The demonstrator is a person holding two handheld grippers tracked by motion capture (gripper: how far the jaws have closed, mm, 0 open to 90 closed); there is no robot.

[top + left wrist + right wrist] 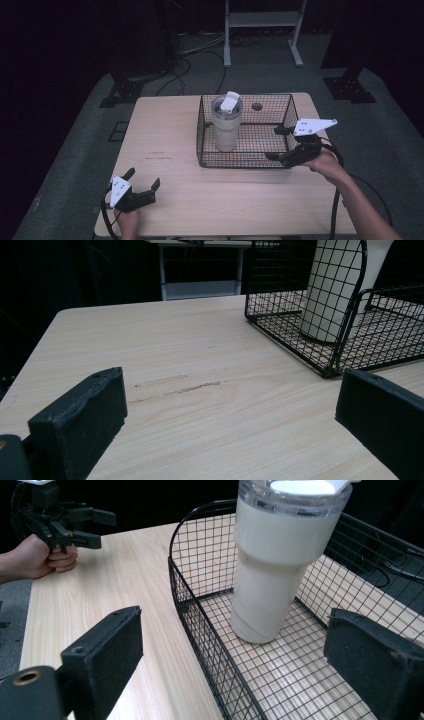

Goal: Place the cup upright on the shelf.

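A: Tumbler (226,127) upright in wire basket (245,161), left half, lid on. Right gripper (281,145) at basket's right end, jaws wide, empty.

B: Left gripper (141,181) parked near tabletop (165,130) front-left corner, jaws also wide. Probably best: go over the rim, square jaws on tumbler body below lid, avoid snagging wire.

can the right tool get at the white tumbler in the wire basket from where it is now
Probably yes: the right tool is open at the black wire basket, whose open top leaves the white lidded plastic tumbler free from above.
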